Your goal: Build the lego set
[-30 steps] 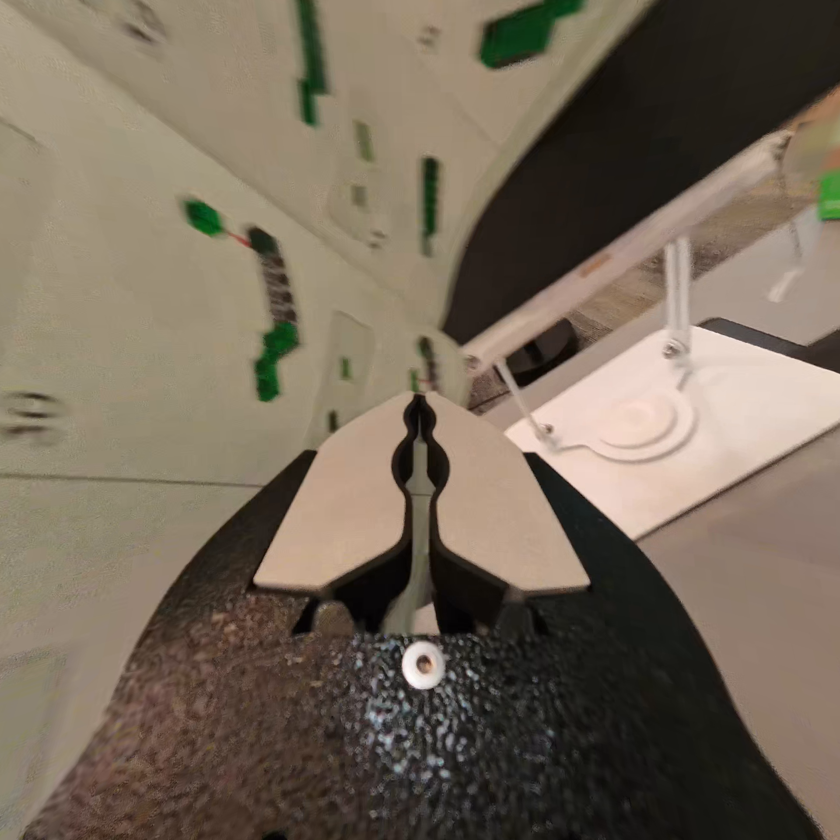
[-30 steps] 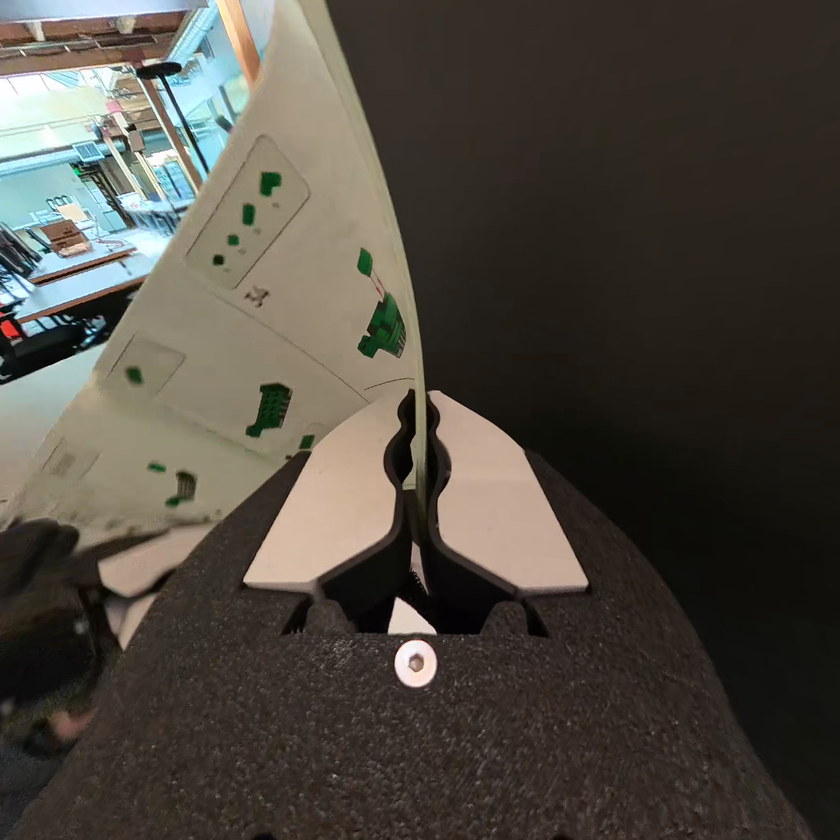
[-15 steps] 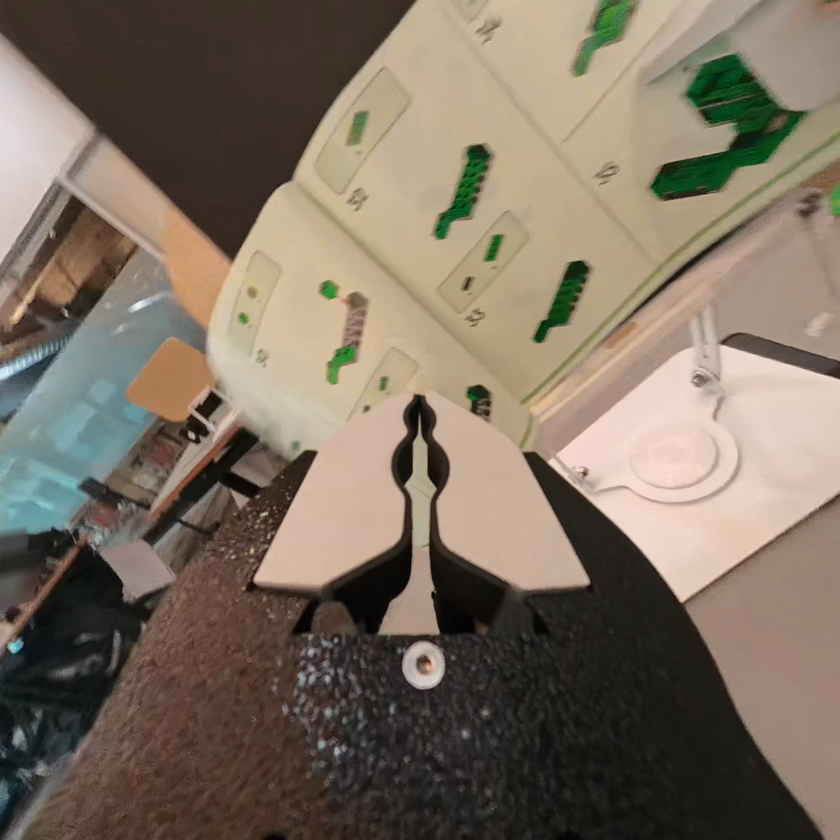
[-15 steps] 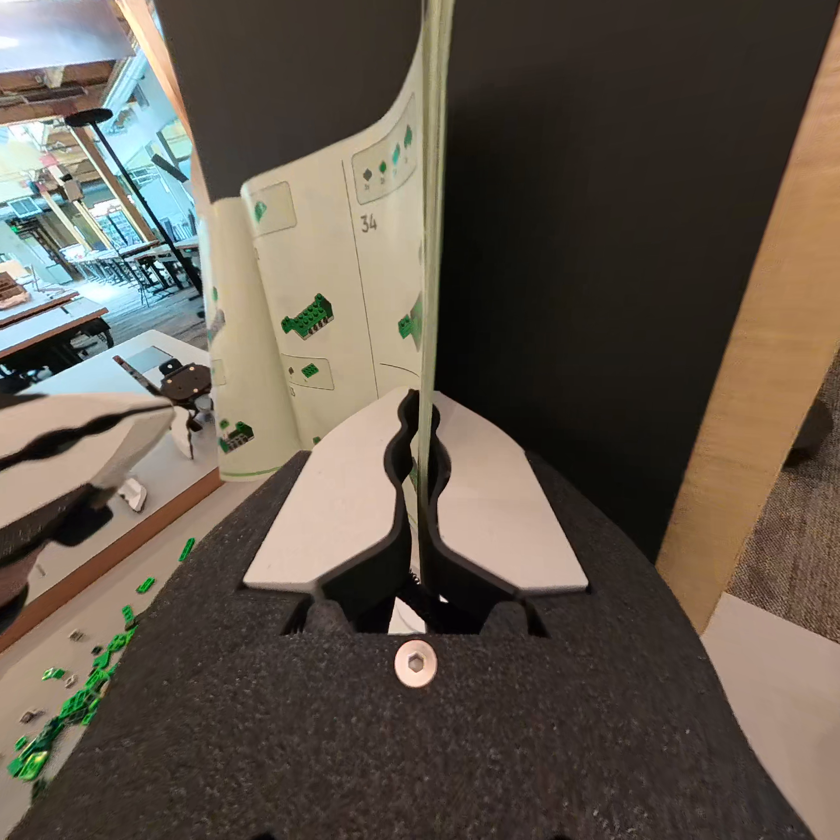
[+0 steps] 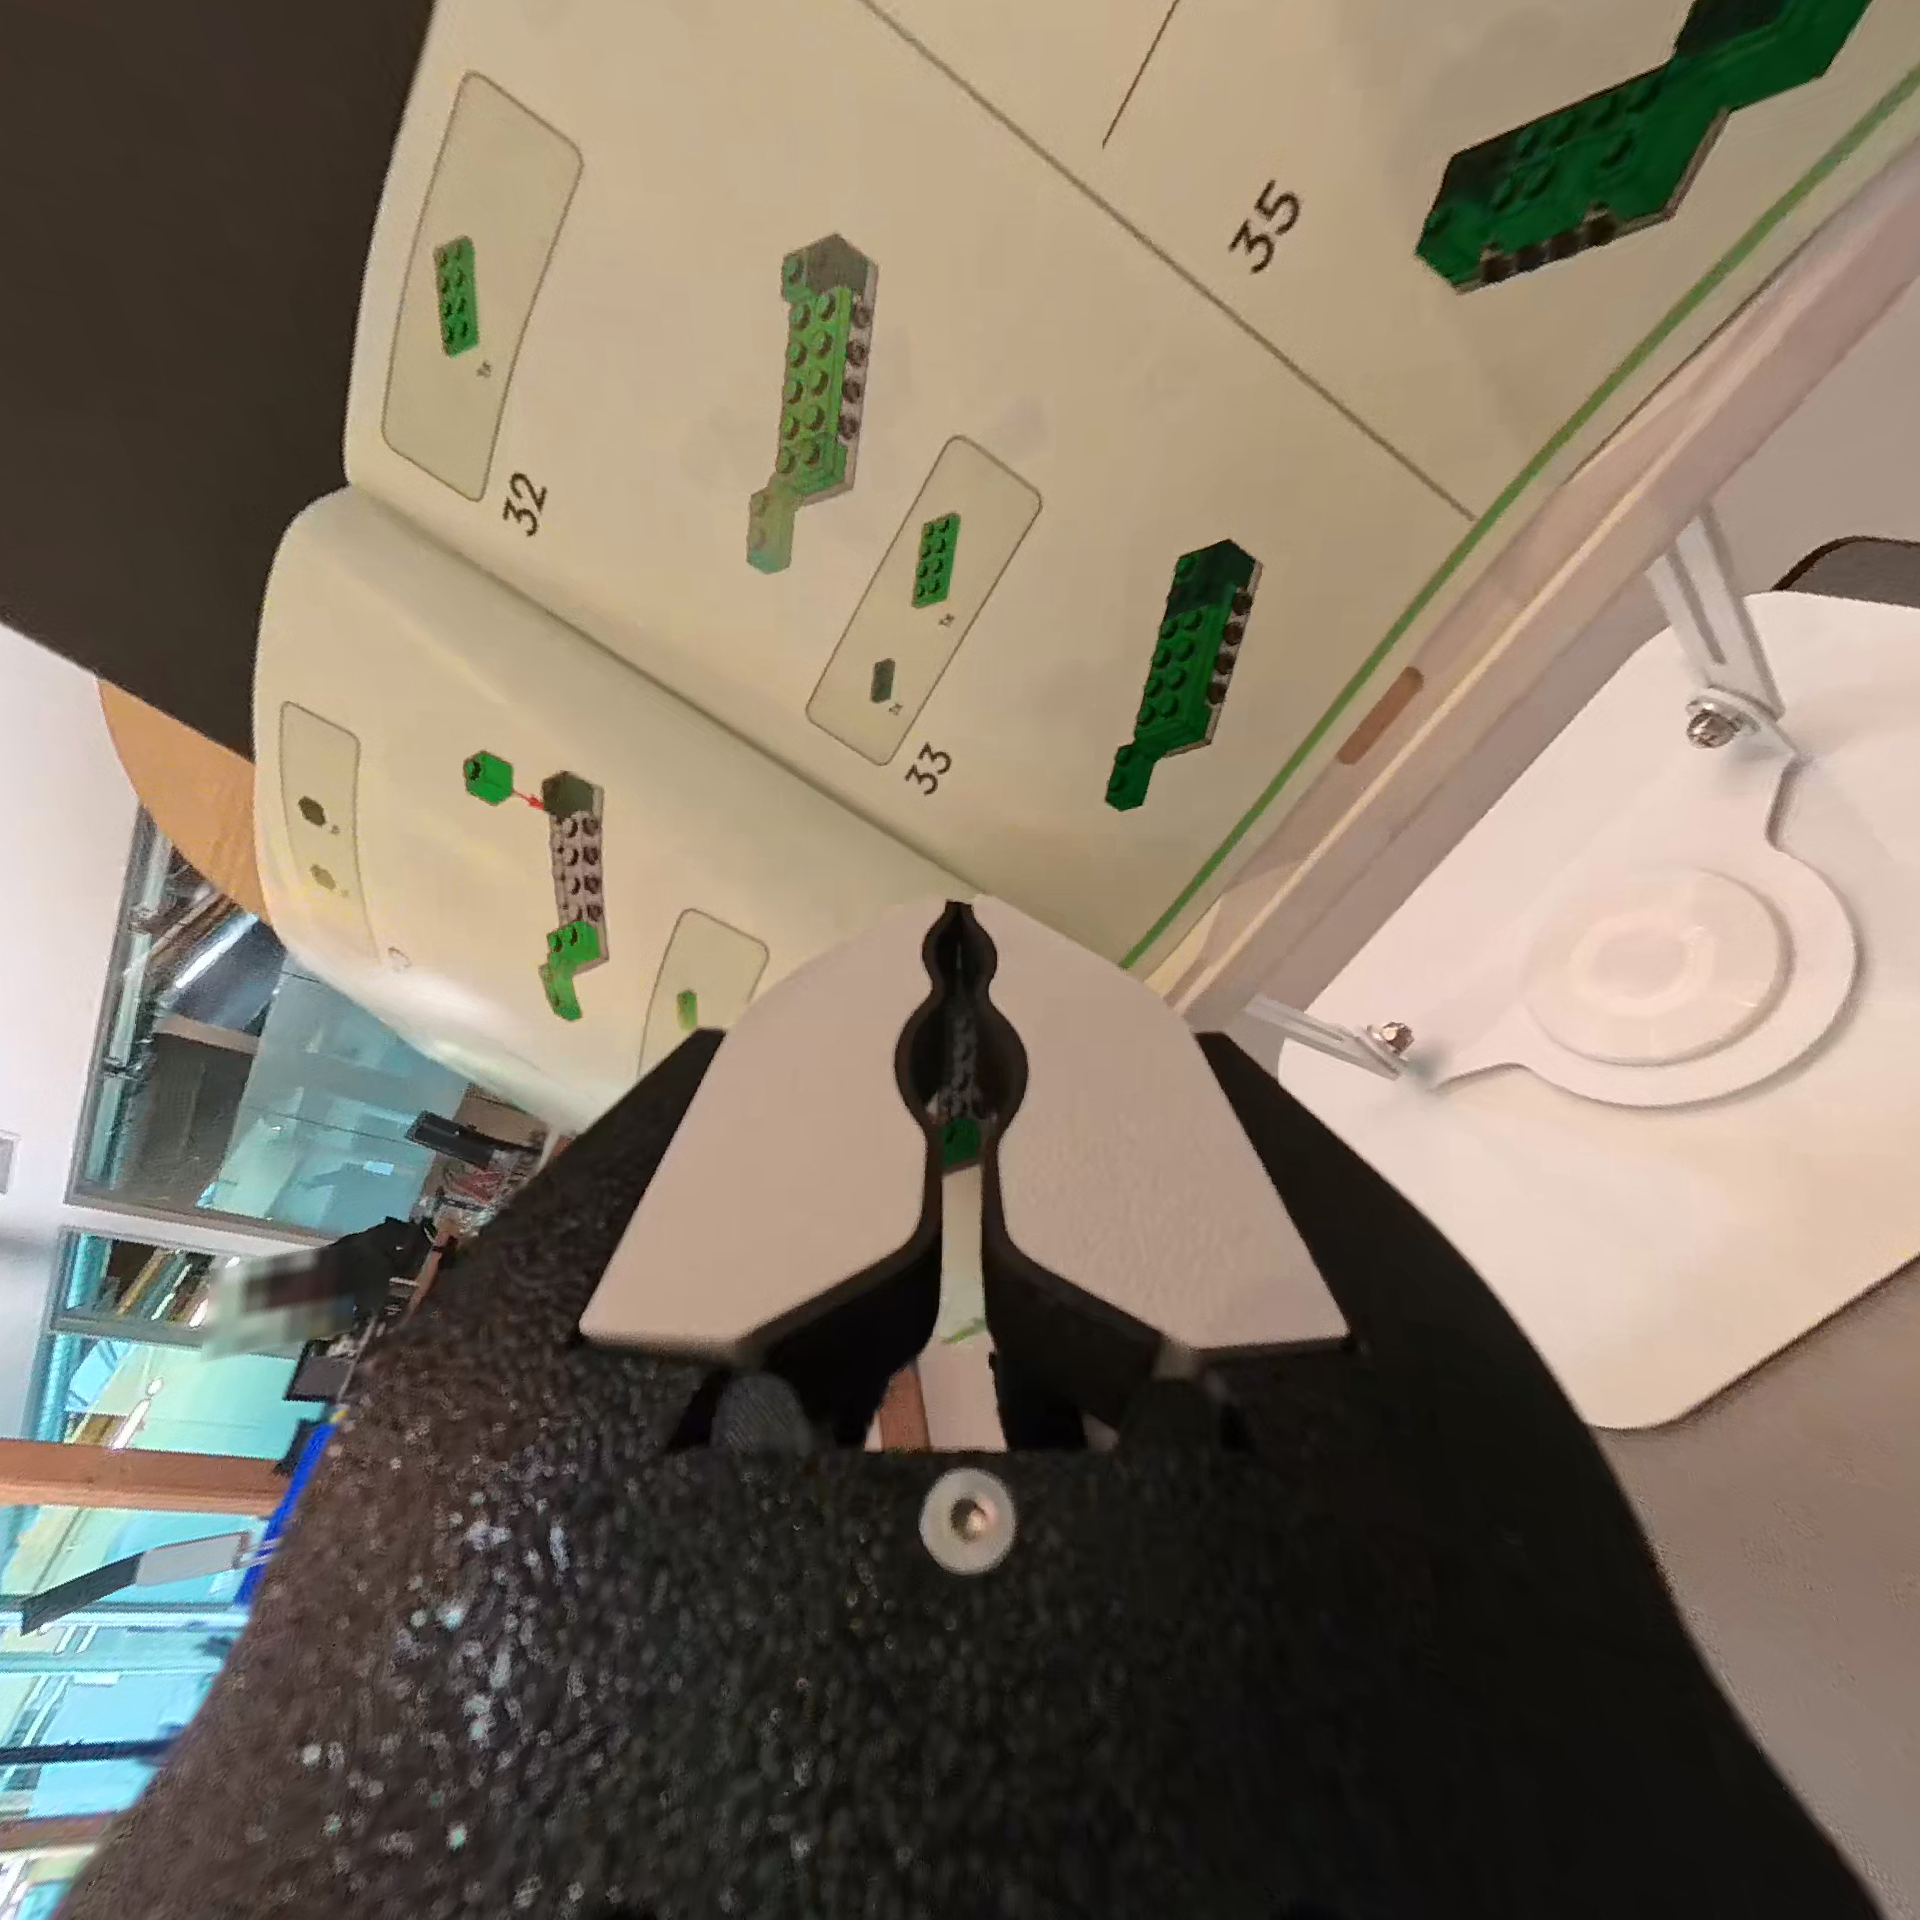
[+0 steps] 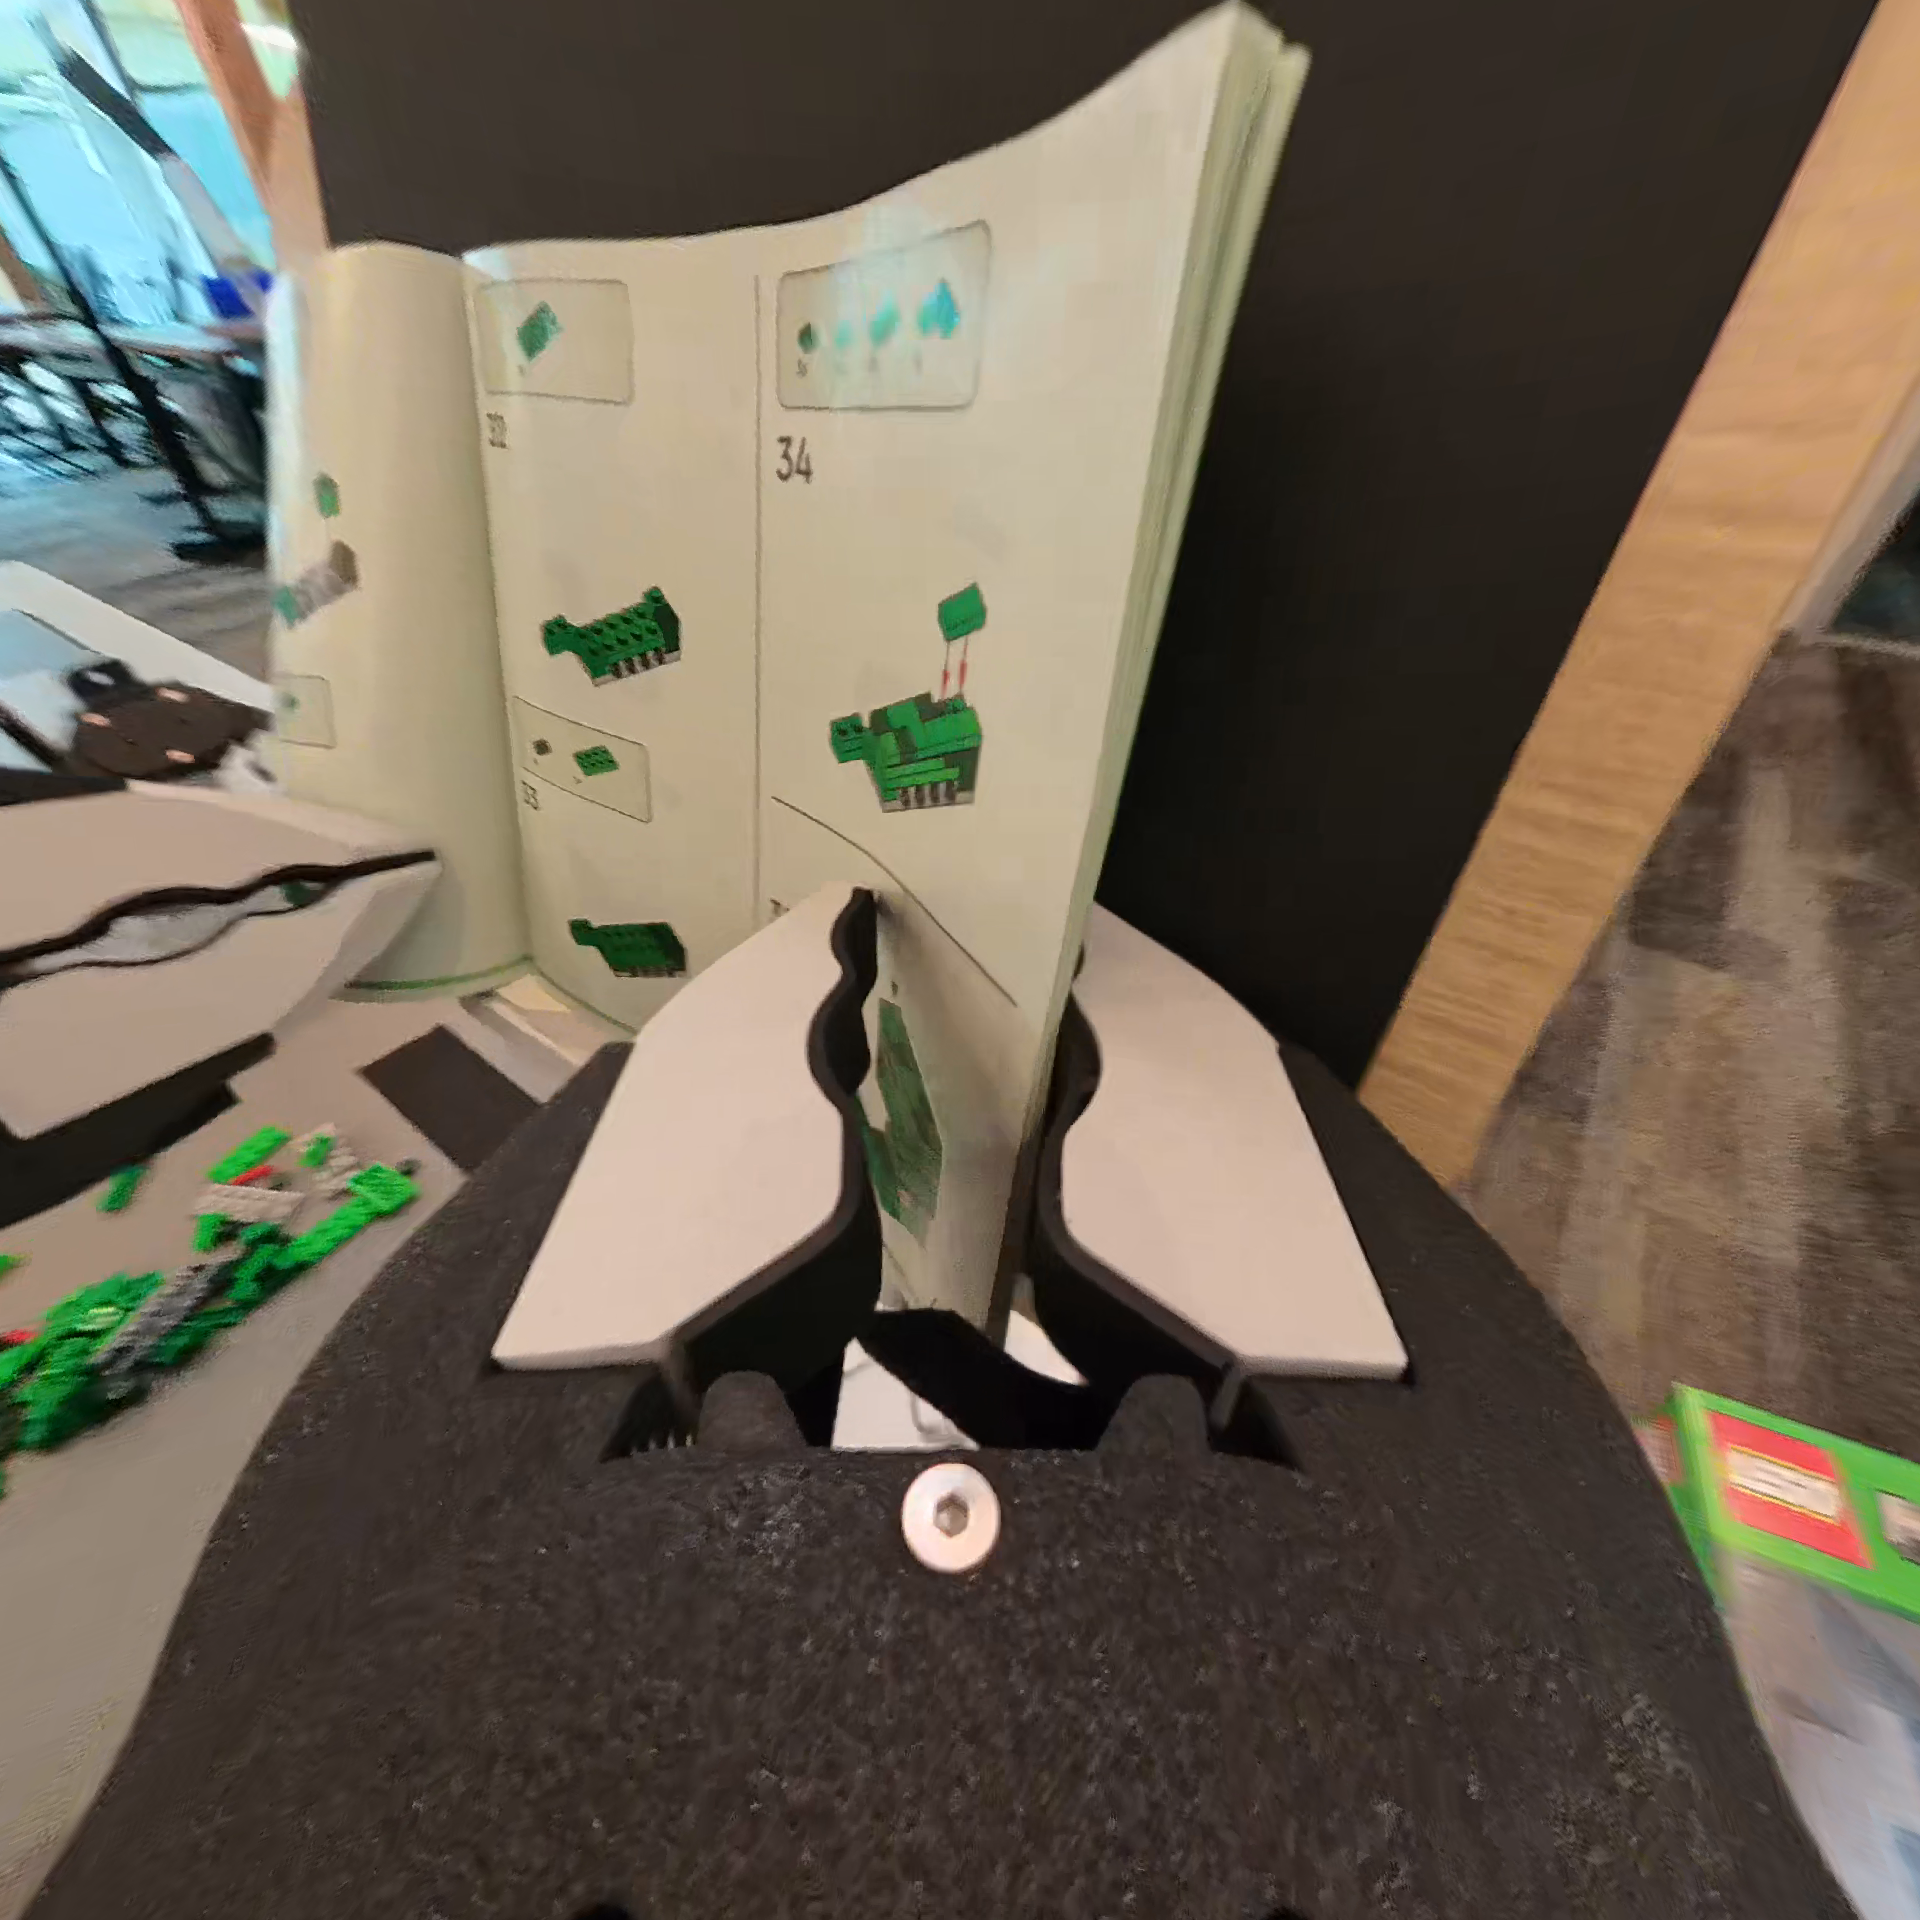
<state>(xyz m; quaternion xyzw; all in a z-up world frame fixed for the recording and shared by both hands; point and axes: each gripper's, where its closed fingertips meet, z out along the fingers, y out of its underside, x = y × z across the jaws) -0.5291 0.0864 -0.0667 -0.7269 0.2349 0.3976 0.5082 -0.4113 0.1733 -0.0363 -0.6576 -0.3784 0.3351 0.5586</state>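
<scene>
The instruction booklet (image 5: 1039, 416) stands open on a white stand and shows green brick build steps. My left gripper (image 5: 952, 914) is shut on the lower edge of a left-hand page, and paper shows between its fingers. In the right wrist view the booklet (image 6: 935, 520) stands upright straight ahead. My right gripper (image 6: 966, 920) is open, with the stack of right-hand pages standing between its jaws, close to the right finger. The left gripper (image 6: 208, 904) also shows at the left of that view. A pile of loose green and grey bricks (image 6: 156, 1299) lies on the table below it.
The stand's white base (image 5: 1558, 1143) and thin metal struts (image 5: 1714, 644) lie right of the left gripper. A green Lego box (image 6: 1787, 1507) sits at the right table edge. A dark panel (image 6: 1351, 520) and a wooden board (image 6: 1610, 675) stand behind the booklet. My hands' fingertips stand some 15 cm from each other.
My right gripper's jaws have opened from a tight pinch on the page to a wide gap around it. The pages have swung round to face me. The left gripper stays shut on its page.
</scene>
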